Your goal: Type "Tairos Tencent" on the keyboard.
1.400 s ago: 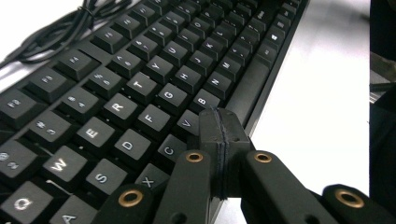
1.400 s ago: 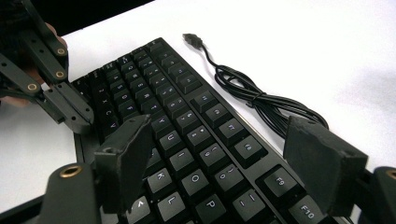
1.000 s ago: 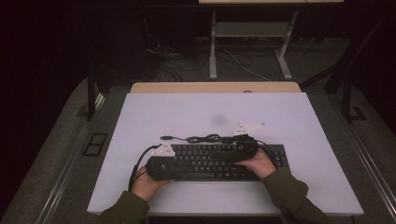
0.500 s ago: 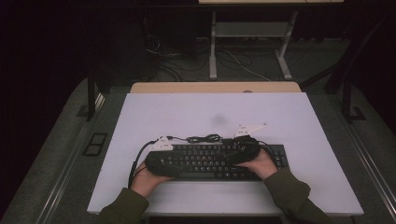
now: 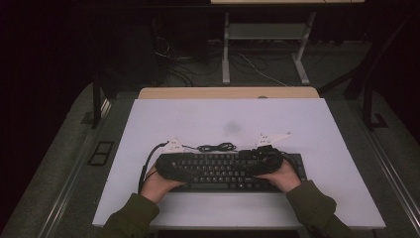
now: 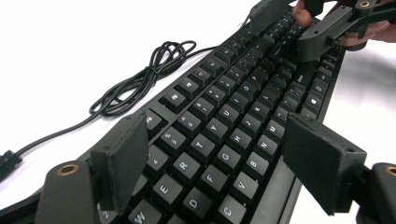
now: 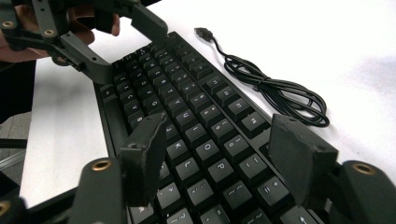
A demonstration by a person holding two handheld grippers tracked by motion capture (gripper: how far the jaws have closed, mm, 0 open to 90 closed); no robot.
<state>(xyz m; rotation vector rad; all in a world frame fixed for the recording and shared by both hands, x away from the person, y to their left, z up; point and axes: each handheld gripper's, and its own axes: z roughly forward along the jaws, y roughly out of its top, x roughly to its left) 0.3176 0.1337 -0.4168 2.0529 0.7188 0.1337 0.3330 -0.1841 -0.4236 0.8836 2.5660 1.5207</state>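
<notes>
Black keyboard (image 5: pixel 233 171) lies flat on the white surface (image 5: pixel 198 119), under both claws. My left claw (image 6: pixel 219 163) has just been opening, my right claw (image 7: pixel 219 154) closing; both stand open, gripping nothing. Release judged complete; cable (image 5: pixel 215 147) beyond.

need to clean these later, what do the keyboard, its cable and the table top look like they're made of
Black keyboard: likely matte plastic, keycaps faintly glossy with white printed legends. Thin black cable: rubbery or vinyl sheath, smooth, loosely coiled. White table top: smooth matte, perhaps laminate or foam board; hard to tell.
</notes>
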